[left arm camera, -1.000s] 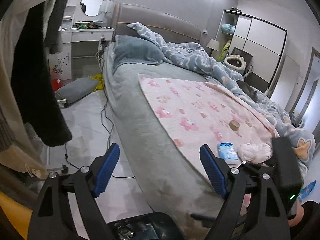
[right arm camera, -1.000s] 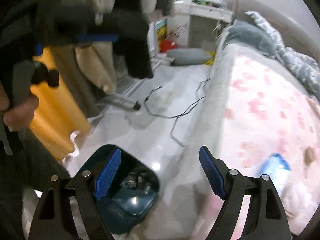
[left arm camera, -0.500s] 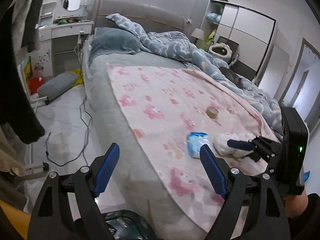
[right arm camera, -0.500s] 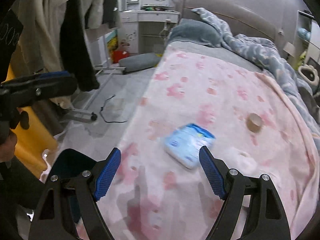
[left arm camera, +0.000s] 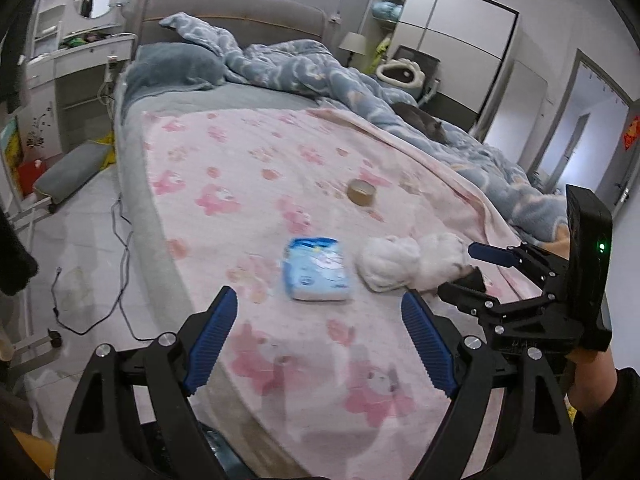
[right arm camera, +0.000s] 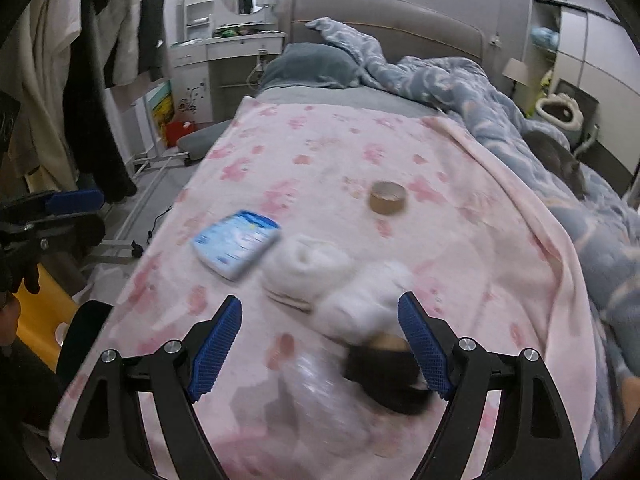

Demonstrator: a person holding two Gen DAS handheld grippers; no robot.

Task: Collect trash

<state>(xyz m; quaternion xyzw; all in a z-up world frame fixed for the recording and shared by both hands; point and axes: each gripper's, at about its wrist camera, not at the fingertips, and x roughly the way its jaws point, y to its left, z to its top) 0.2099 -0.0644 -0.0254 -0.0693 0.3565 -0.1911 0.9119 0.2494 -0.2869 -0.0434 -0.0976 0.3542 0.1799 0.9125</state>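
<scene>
A blue-and-white wipes pack (left arm camera: 317, 274) (right arm camera: 236, 242) lies on the pink flowered blanket (left arm camera: 256, 184) (right arm camera: 304, 160). Beside it lie white socks (left arm camera: 408, 262) (right arm camera: 320, 276), a brown tape roll (left arm camera: 361, 192) (right arm camera: 387, 198), and a blurred clear wrapper (right arm camera: 320, 376) with a black item (right arm camera: 384, 368). My left gripper (left arm camera: 320, 340) is open, hovering just short of the pack. My right gripper (right arm camera: 320, 344) is open above the socks and wrapper; it also shows at the right in the left wrist view (left arm camera: 476, 268).
A rumpled blue duvet (left arm camera: 360, 80) (right arm camera: 460, 80) and a grey pillow (left arm camera: 172, 68) lie further up the bed. Cables (left arm camera: 120, 240) trail on the floor at left. Clothes (right arm camera: 100, 60) hang at left. A dark bin rim (right arm camera: 80, 332) sits below the bed's edge.
Both grippers have swung from the floor and bin over onto the bed and moved closer to the pack and socks. Both stay open.
</scene>
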